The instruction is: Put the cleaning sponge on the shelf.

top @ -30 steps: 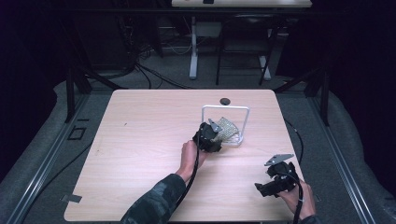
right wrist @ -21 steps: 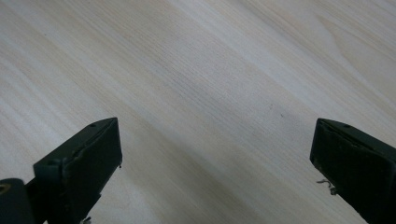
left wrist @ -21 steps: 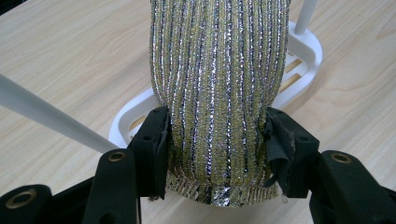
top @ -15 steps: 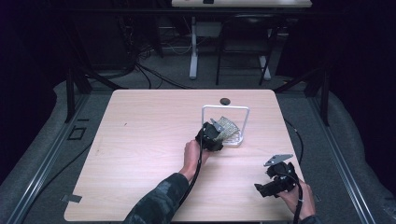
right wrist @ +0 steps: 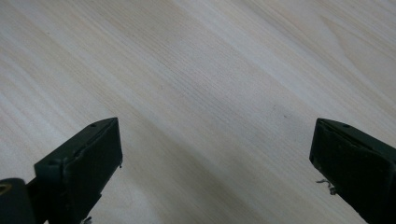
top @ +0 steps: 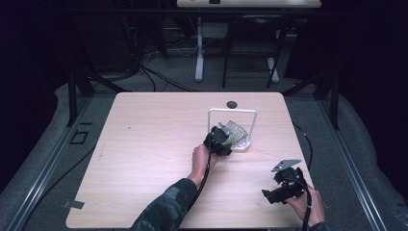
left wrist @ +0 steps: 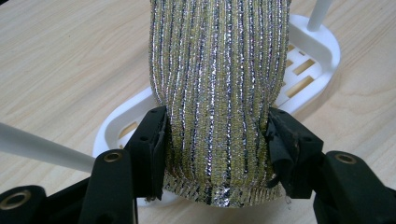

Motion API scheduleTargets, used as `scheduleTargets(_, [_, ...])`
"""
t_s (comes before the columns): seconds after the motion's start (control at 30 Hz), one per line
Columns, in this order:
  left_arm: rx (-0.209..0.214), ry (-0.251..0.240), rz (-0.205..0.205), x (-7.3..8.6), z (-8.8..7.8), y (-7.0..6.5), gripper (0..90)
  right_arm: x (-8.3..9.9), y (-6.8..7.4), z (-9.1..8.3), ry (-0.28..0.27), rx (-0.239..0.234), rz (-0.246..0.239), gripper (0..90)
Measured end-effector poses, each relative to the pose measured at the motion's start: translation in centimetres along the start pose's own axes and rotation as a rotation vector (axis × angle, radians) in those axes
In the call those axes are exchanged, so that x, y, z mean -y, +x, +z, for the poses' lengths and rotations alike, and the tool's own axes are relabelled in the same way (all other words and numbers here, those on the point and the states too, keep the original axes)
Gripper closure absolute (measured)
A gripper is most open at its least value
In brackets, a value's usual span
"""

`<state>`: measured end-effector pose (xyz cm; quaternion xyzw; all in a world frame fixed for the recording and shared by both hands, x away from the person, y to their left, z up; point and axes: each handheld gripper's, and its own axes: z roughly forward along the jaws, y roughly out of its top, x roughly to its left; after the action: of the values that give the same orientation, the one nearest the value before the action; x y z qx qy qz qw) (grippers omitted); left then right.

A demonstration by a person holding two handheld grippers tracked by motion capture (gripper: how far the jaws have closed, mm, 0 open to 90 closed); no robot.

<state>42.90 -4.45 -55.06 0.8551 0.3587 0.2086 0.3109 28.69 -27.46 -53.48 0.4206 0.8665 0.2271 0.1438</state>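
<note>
The left black two-jaw gripper [left wrist: 215, 144] pinched a gold-and-silver striped metallic knitted scouring pad [left wrist: 219, 93] between its jaws, the rubbery pads pressed into both sides of the fabric so that it bulged above them; in the high view this left gripper [top: 220, 141] sat near the middle of the table, held by the person's left hand [top: 198, 161], whose camouflage-patterned sleeve [top: 166, 209] came in from the bottom edge. The pad was glittery and ribbed, with fine dark lines running lengthwise, and its lower hem looked slightly frayed. It stood over a white oval plastic slotted holder [left wrist: 310, 60] with a thin white tubular frame [top: 232, 111] rising from it in an arch; the holder rested directly on the tabletop. The right black two-jaw gripper [right wrist: 217, 163] was spread wide with nothing between its jaws, hovering over bare wood; in the high view the right gripper [top: 285, 185], topped by a grey three-cornered plate, lay near the table's front right corner, well apart from the holder, gripped by the right hand [top: 304, 204]. The pale, light-grained wooden rectangular table [top: 144, 144] had rounded corners and a small round black object [top: 232, 103] near its far edge. Around it the room was dark, with grey carpeted floor, cables and the legs of another desk behind
</note>
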Motion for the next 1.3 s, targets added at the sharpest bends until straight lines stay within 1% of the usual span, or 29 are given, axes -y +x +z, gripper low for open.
scheduleTargets(0.2, [-0.013,0.013,-0.003,-0.4,0.6,-0.2,41.7,0.0,0.0,0.0,-0.005,0.003,-0.009,2.5])
scheduleTargets(0.23, [-0.017,0.022,0.000,-0.4,0.6,-0.3,41.7,0.0,0.0,0.0,-0.005,0.003,-0.009,2.5])
scheduleTargets(0.5, [-0.035,0.037,0.003,-0.6,0.7,-0.4,34.2,0.0,0.1,0.0,-0.007,-0.004,-0.004,2.7])
scheduleTargets(0.53, [-0.037,0.036,0.005,-0.6,0.7,-0.4,34.2,0.0,0.2,0.0,-0.008,-0.005,-0.005,2.9])
scheduleTargets(0.57, [-0.036,0.038,0.006,-0.6,0.7,-0.4,32.0,0.0,0.2,-0.1,-0.006,-0.003,-0.013,3.0])
scheduleTargets(0.63, [-0.034,0.042,0.011,-0.6,0.7,-0.5,29.2,0.0,0.3,-0.1,-0.006,0.002,-0.017,3.0])
scheduleTargets(0.67, [-0.035,0.042,0.013,-0.6,0.7,-0.6,29.2,0.0,0.3,-0.1,-0.006,0.002,-0.017,3.0])
scheduleTargets(0.7, [-0.037,0.044,0.024,-0.7,0.7,-0.7,26.8,0.0,0.3,-0.1,-0.006,0.002,-0.018,3.0])
scheduleTargets(0.83, [-0.036,0.050,0.031,-0.8,0.7,-0.8,23.5,0.0,0.2,-0.1,-0.009,-0.002,-0.014,3.0])
scheduleTargets(0.9, [-0.043,0.054,0.036,-0.8,0.6,-0.8,22.0,0.0,0.2,-0.1,-0.009,-0.002,-0.014,3.0])
scheduleTargets(1.07, [-0.042,0.050,0.042,-0.9,0.6,-0.9,19.1,0.0,0.2,-0.1,-0.006,0.000,-0.018,3.3])
scheduleTargets(1.2, [-0.045,0.038,0.035,-1.1,0.4,-1.0,16.0,0.0,0.3,-0.1,-0.006,-0.003,-0.017,3.3])
scheduleTargets(1.3, [-0.040,0.027,0.033,-1.1,0.2,-1.0,15.4,0.0,0.3,-0.1,-0.006,-0.001,-0.020,3.3])
